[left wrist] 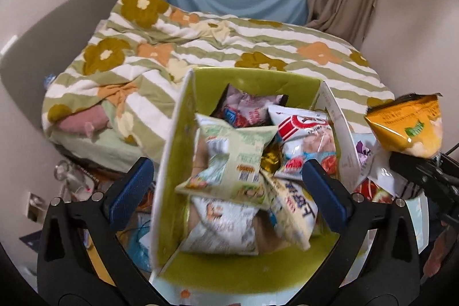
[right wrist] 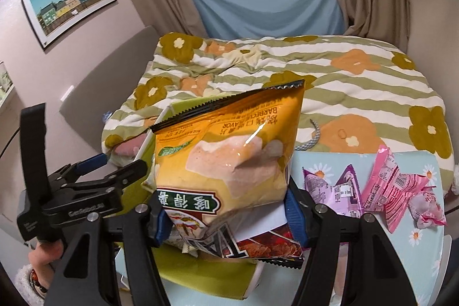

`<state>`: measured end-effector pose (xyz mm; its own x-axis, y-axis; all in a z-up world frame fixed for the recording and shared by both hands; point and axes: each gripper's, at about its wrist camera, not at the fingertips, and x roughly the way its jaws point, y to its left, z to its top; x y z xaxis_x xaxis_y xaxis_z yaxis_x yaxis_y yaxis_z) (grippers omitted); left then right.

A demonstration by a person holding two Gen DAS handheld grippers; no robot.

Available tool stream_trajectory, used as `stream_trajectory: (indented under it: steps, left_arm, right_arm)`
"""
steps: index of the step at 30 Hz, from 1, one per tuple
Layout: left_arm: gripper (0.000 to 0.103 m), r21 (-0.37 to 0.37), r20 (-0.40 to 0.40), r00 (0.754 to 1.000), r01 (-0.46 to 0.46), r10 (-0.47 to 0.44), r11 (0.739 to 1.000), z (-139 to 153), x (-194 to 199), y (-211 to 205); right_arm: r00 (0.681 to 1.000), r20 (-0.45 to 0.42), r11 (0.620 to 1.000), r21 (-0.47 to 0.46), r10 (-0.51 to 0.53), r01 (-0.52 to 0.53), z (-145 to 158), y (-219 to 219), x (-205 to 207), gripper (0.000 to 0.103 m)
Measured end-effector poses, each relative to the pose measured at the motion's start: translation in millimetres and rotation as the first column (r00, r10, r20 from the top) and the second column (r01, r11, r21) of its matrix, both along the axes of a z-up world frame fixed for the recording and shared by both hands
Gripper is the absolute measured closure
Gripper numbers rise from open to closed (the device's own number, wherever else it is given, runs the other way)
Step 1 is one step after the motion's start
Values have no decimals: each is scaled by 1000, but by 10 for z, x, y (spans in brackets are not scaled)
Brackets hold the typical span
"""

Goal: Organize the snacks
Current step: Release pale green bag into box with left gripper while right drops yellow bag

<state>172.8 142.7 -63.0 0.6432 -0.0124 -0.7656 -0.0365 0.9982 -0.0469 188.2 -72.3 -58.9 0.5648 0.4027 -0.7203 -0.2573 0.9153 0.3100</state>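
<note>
Right tool: pads clamped on the lower part of an orange chip bag, which is held upright, inverted print, its serrated top seal away from the tool. The bag hangs in the air just beyond and to the right of the green box, as the left view shows it.

Left tool: pads spread wide, nothing between them, hovering over the box. Box already crowded with packets; a pale green packet lies on top, directly ahead of the tool.

Two pink/purple packets lie on the worktop, right of the right tool, apart from the box.

Handling judgement: chip bag is air-filled, light, film slippery, contents brittle. A squeeze across the puffed middle risks crushing chips or popping the seal. Better hold is a flat sealed edge or corner, light clamp. The bag looks bulky for the space left in the box; laying it flat on top seems safest.
</note>
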Motion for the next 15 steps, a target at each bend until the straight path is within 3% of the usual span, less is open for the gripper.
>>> stream_trajectory:
  steps: [13, 15]
  left_arm:
    - [0, 13, 29, 996, -87, 87, 996, 134, -362, 326]
    - [0, 2, 21, 995, -95, 95, 995, 95, -373, 374]
  right_arm:
    - [991, -62, 993, 15, 117, -116, -127, 469, -12, 40]
    - [990, -66, 992, 33, 123, -121, -155, 518, 18, 35]
